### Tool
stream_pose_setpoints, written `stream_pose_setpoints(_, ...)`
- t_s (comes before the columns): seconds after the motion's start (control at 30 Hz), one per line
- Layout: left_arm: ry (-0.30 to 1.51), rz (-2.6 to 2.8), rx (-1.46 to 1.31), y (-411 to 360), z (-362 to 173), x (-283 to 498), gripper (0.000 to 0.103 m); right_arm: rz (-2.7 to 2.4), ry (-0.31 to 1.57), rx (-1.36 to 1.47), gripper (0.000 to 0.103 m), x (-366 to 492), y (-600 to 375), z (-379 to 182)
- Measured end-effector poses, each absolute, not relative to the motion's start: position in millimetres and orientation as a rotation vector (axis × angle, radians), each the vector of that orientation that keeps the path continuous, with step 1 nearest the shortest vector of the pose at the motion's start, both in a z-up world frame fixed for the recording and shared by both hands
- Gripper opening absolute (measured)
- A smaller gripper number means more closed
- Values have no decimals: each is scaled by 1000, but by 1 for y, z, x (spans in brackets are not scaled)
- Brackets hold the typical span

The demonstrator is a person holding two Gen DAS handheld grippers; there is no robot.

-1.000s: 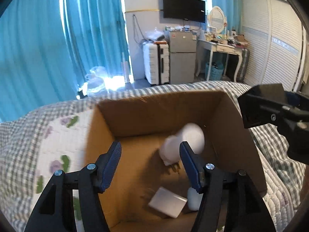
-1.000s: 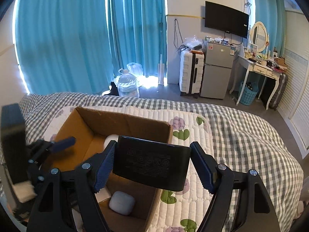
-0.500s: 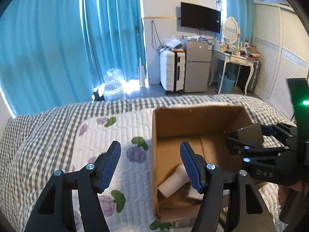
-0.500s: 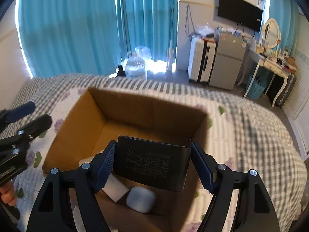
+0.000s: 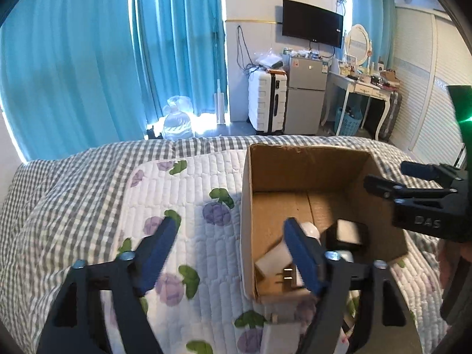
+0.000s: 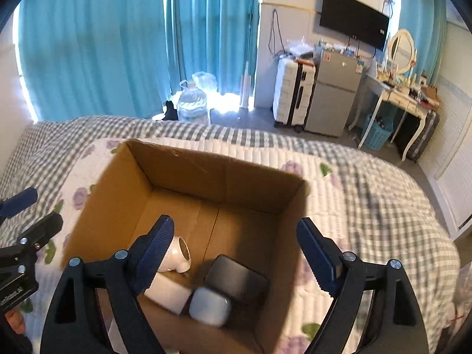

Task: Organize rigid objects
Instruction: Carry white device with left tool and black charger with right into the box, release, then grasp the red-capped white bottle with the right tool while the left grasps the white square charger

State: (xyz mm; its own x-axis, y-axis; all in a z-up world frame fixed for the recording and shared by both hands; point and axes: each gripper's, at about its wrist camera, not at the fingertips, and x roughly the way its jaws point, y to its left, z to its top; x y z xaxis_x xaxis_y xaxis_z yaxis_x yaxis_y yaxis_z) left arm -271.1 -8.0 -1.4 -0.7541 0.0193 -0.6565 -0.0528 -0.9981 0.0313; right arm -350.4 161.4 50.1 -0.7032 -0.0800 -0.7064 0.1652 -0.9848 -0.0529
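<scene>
Both grippers, the left gripper [image 5: 230, 253] and the right gripper [image 6: 236, 253], are built of black plastic arms tipped with dark blue pads [image 6: 153, 253]. Silver screws [image 5: 332, 255] are set at the joints. White "DAS" lettering [image 5: 427, 221] is seen at the right edge of the left view.

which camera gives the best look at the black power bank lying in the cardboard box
The right wrist view. It looks down into the cardboard box, so the black power bank shows its top face beside the white case. In the left wrist view the power bank appears only partly, behind the left gripper.
</scene>
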Motion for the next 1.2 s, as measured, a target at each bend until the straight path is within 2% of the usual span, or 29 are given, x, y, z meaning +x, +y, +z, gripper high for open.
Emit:
stream_pose_setpoints(0.2,37,2912,-1083,-14,19,-226,91,-2796,204,1107,85,-286,170,95)
stream_pose_setpoints(0.37,51,2907,-1086,-15,12,-192,98,-2772,210,1111,85,-230,166,96)
stream_pose_setpoints(0.47,41,2894,-1126,-15,-8,-181,98,-2745,190,1136,85,-212,161,77)
stream_pose_setpoints(0.67,-45,2849,-1232,-14,-72,-176,98,-2662,141,1235,85,-199,149,-2)
stream_pose_setpoints(0.83,118,2843,-1266,-5,-112,-167,98,-2564,214,1333,85,-193,130,-63)
stream_pose_setpoints(0.93,89,2813,-1339,-9,-128,-165,98,-2526,282,1368,79,-192,119,-89)
stream_pose_setpoints(0.97,70,2804,-1348,-10,-130,-165,98,-2518,308,1373,72,-193,116,-98)
stream_pose_setpoints(1.07,70,2814,-1365,-10,-135,-165,98,-2563,341,1376,70,-197,117,-109)
stream_pose_setpoints(1.17,60,2812,-1370,-12,-137,-163,98,-2589,334,1374,65,-199,122,-112)
stream_pose_setpoints(1.2,56,2813,-1367,-12,-137,-163,98,-2595,339,1373,56,-198,122,-112)
